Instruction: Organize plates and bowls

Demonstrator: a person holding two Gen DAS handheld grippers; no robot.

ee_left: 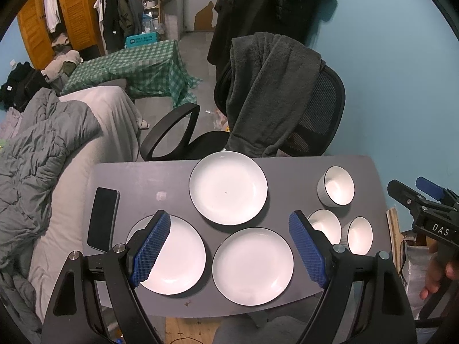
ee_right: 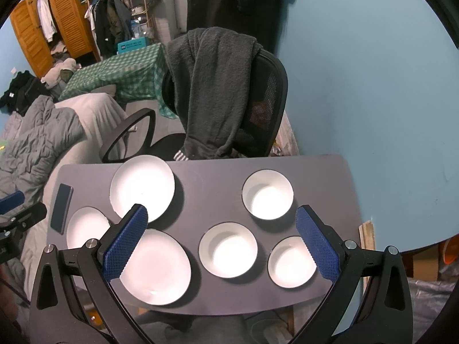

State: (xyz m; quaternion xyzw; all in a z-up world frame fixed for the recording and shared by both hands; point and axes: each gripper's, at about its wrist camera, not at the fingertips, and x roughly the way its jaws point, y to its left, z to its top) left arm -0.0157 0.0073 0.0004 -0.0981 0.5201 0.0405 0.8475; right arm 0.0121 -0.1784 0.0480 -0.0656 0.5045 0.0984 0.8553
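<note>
Three white bowls (ee_right: 267, 194) sit upright, nothing inside.

We are counting three white plates (ee_left: 228, 187) (ee_left: 252, 266) (ee_left: 178, 258) lying on the grey surface (ee_left: 143, 183), three white bowls (ee_right: 267, 194) (ee_right: 228, 250) (ee_right: 291, 265) sitting alongside them, and one dark phone (ee_left: 103, 222) lying at the left edge.

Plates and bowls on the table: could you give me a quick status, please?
Left claw open, right claw open, both empty. Three plates and three bowls lie separate, unstacked. Phone at table's left edge, beside the near-left plate.
</note>
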